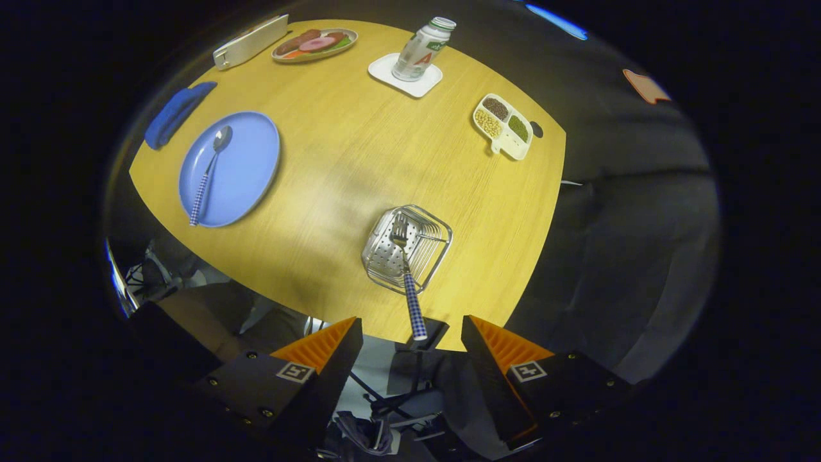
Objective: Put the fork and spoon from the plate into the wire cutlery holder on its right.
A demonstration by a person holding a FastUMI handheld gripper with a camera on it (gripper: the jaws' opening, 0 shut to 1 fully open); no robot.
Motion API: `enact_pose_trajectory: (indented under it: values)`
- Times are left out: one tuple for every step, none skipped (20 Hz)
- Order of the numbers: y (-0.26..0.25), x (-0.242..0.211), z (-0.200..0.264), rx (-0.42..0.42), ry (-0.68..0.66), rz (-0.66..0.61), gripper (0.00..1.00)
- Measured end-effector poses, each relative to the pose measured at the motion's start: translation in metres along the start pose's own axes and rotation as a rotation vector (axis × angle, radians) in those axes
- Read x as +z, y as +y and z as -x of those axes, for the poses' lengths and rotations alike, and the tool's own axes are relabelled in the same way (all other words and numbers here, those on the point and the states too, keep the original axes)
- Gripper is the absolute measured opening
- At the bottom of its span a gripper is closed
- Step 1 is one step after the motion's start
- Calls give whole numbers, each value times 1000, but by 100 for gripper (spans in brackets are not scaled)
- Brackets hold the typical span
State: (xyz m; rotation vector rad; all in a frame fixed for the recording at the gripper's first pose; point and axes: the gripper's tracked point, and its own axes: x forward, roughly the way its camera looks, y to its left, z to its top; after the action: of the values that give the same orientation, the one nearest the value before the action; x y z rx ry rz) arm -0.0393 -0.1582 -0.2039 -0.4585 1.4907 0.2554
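A: Fork's in! The steel fork with the blue-checked handle stands in the silver wire cutlery holder, tines down, handle leaning back toward the tongs.

B: And the tongs?

A: Spread wide, gripping nothing. The handle's end sits just ahead of the gap between the two fingers, clear of both.

B: The spoon?

A: The matching checked-handle spoon lies on the round blue plate, well beyond the left finger, holder well apart from it.

B: Further out?

A: Across the yellow wooden table, a white divided dish of beans and a plastic bottle on a white coaster.
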Motion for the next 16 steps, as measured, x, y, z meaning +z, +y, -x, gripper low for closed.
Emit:
enact_pose_trajectory:
  values:
    - [10, -1, 3, 17, -16, -13, 95]
    - [20, -2, 4, 41, -30, -30, 95]
    - [30, -4, 7, 61, -48, -47, 95]
    - [36, -3, 9, 70, -74, -64, 95]
    - [44, -1, 9, 77, -98, -79, 95]
    - [53, 1, 10, 96, -119, -90, 95]
    - [63, 2, 11, 116, -135, -104, 95]
    - [71, 4, 13, 127, -147, -113, 95]
    - [78, 8, 14, 129, -169, -115, 95]
    - [84, 13, 17, 130, -194, -112, 95]
    - [92, 17, 20, 127, -218, -109, 95]
    - [98, 22, 24, 124, -243, -109, 95]
    - [105, 25, 28, 121, -267, -109, 95]
    - [111, 28, 32, 120, -281, -103, 95]
    - [121, 32, 35, 128, -298, -90, 95]
    - [133, 44, 38, 150, -337, -78, 95]
